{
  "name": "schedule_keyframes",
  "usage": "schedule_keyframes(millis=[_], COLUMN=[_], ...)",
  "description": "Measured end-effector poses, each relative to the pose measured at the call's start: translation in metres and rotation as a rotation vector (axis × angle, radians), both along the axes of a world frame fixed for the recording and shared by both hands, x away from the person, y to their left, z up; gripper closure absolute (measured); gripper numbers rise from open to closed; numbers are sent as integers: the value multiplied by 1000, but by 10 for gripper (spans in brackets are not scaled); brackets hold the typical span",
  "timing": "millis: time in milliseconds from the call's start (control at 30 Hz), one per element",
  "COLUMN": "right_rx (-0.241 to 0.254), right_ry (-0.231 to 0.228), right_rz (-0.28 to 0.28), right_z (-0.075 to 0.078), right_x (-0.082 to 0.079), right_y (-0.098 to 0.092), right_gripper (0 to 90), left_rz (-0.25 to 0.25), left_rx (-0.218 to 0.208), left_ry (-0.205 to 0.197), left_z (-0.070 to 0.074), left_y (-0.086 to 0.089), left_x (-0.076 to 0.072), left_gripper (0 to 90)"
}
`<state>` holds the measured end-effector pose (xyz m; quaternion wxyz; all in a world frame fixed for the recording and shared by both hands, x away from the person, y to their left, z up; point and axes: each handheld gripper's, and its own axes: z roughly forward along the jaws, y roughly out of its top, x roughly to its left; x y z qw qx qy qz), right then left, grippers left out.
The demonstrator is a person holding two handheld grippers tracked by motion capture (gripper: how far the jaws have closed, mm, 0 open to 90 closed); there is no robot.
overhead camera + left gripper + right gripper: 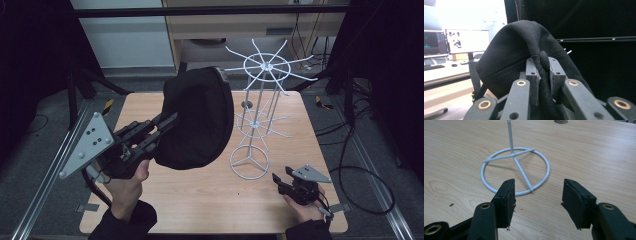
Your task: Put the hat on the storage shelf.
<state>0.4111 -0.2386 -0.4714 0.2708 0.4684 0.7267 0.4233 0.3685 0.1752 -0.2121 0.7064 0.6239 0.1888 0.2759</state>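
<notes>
Pinching black woven cap (524, 47) in left gripper (543, 75), white wire rack (255, 120) beside

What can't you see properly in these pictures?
- High view: the table under the black hat is hidden by the hat.
- Left gripper view: the hat blocks the scene ahead of the left tool; the monitor is blurred by glare.
- Right gripper view: the white wire stand is cut off by the top edge above its base ring.
</notes>
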Motion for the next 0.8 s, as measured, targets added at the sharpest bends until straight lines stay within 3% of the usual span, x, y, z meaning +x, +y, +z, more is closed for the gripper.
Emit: schedule_keyframes(millis=[433,800], right_rx=[-1,0], right_ry=[1,3], right_rz=[2,6], right_z=[0,0], right_x=[0,0], right_y=[0,0], right_gripper=[442,442], left_rz=[-43,-69], left_rx=[35,62], left_ry=[-13,49], left_z=[14,5], left_y=[-34,-54], left_x=[7,30], left_gripper=[805,804])
